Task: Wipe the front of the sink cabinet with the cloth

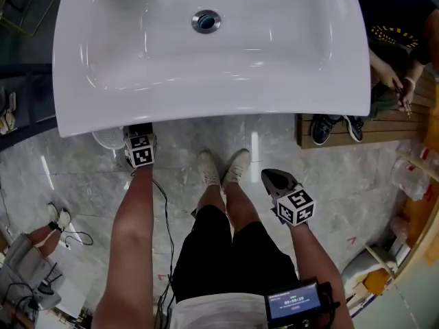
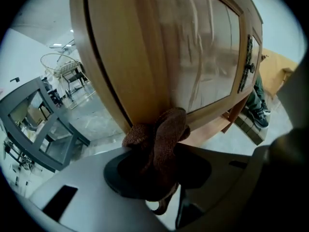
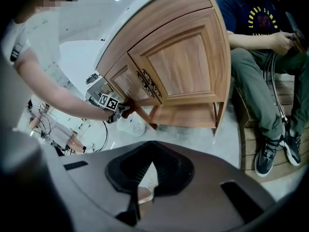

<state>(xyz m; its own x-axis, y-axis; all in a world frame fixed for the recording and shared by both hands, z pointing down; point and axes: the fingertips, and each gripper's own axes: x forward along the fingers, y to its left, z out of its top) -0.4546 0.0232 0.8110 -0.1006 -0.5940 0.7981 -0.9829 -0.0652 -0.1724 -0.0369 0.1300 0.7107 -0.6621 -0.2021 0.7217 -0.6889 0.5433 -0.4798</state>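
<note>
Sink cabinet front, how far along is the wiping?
Done: cloth gripped by the left gripper. In hand: it is pressed to the cabinet front at its lower left corner. Left: no wiped patch can be told apart, so likely most of the front, including the right door. Right gripper hangs empty, shut.

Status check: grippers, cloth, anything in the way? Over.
Left gripper shut on brown cloth, cloth against sink cabinet lower corner. Right gripper shut, empty, held back. Seated person beside cabinet, clear of the front.
</note>
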